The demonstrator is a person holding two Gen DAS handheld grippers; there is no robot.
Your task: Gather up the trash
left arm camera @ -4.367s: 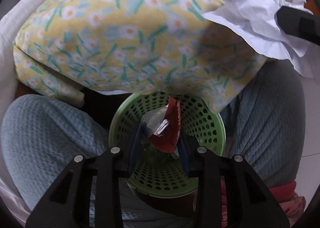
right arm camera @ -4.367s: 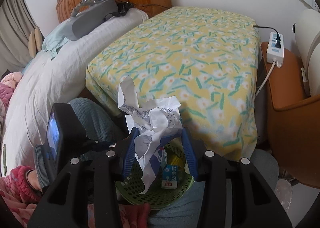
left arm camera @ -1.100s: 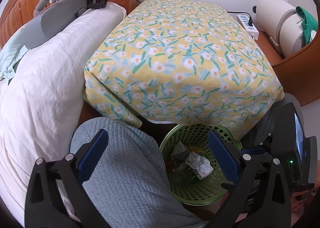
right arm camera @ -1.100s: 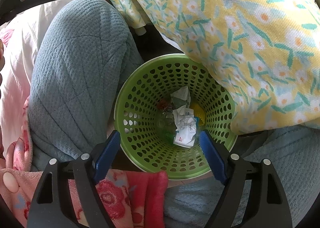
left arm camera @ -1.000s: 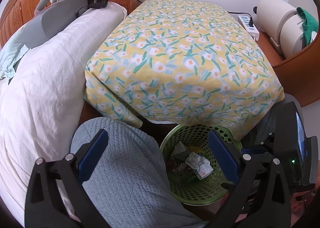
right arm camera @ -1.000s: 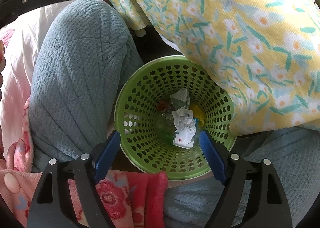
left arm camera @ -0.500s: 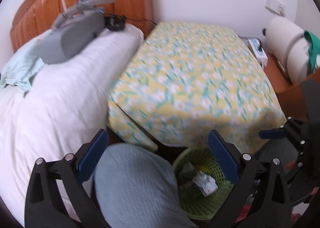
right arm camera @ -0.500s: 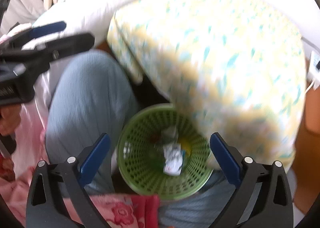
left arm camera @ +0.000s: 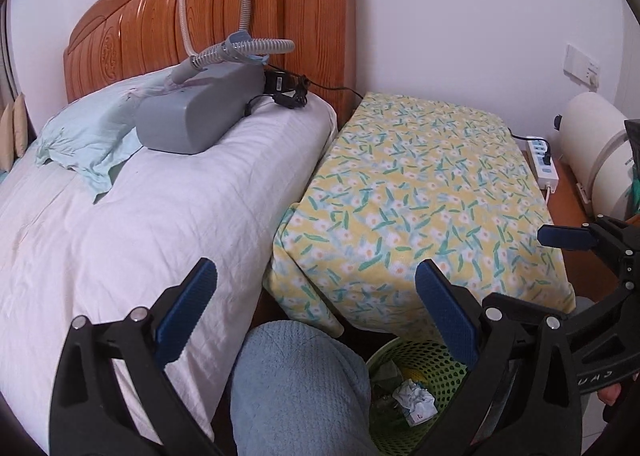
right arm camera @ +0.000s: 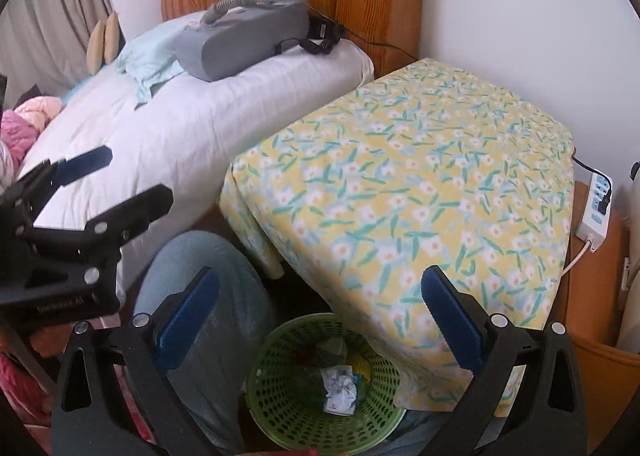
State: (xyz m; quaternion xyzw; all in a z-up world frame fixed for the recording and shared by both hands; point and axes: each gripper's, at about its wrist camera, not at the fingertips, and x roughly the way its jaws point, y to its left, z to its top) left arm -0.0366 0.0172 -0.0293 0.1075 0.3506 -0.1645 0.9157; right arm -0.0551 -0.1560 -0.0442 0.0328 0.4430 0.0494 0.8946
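Observation:
A green perforated basket (right arm camera: 280, 408) stands on the floor between a person's knees, below the front edge of the floral-covered table (right arm camera: 400, 184). Crumpled white paper (right arm camera: 339, 386) and other wrappers lie inside it. The same basket (left arm camera: 436, 358) and paper (left arm camera: 414, 402) show low in the left wrist view. My right gripper (right arm camera: 318, 290) hangs well above the basket, jaws wide open and empty. Held high over the knee, my left gripper (left arm camera: 316, 280) is also wide open with nothing between its fingers. Each gripper appears at the edge of the other's view.
A bed with a white quilt (left arm camera: 140, 216) lies to the left, bearing a grey machine (left arm camera: 196, 112) with a hose and a pale green cloth. A wooden headboard (left arm camera: 208, 16) stands behind. A power strip (right arm camera: 596, 204) and a white cylinder (left arm camera: 592, 148) are at the right.
Both grippers have risen and tipped up, so the basket has dropped to the bottom of each view and the bed and headboard have come into sight. The right jaws stand wider than a second ago.

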